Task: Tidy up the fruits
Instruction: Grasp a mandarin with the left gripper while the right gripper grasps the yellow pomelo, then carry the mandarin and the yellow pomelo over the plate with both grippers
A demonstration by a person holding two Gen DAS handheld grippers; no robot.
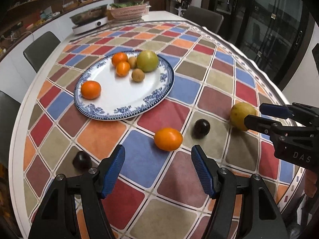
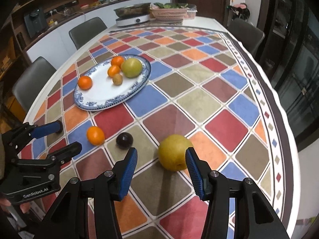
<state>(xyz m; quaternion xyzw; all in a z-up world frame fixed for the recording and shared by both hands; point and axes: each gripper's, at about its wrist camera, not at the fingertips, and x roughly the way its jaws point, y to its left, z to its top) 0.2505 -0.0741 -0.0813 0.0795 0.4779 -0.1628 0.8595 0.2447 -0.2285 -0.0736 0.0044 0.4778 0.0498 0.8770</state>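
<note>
On the checkered tabletop (image 2: 199,99), going left to right, a dark plum (image 1: 82,160) lies nearest the left edge, just left of the left gripper (image 1: 158,172). That gripper hovers low with its jaws spread wide and nothing between them. Farther off on the left sits the blue-rimmed plate (image 1: 127,110), carrying three oranges, two small brown fruits and a green pear (image 1: 147,61) at its far right side. One orange (image 1: 91,89) rests apart from the others at the plate's near left.

Just beyond the left gripper a loose orange (image 1: 168,139) lies on the cloth, with a second dark plum (image 2: 124,140) right of it, near but not touching. Farther right sits a yellow pear (image 2: 175,152). The right gripper (image 2: 161,169) hangs over it, jaws wide apart and holding nothing; the pear lies just ahead of the right-hand pad (image 2: 194,172), and contact cannot be told.

At the far end stand a hotplate (image 2: 133,21) and a pink basket (image 2: 171,13).
</note>
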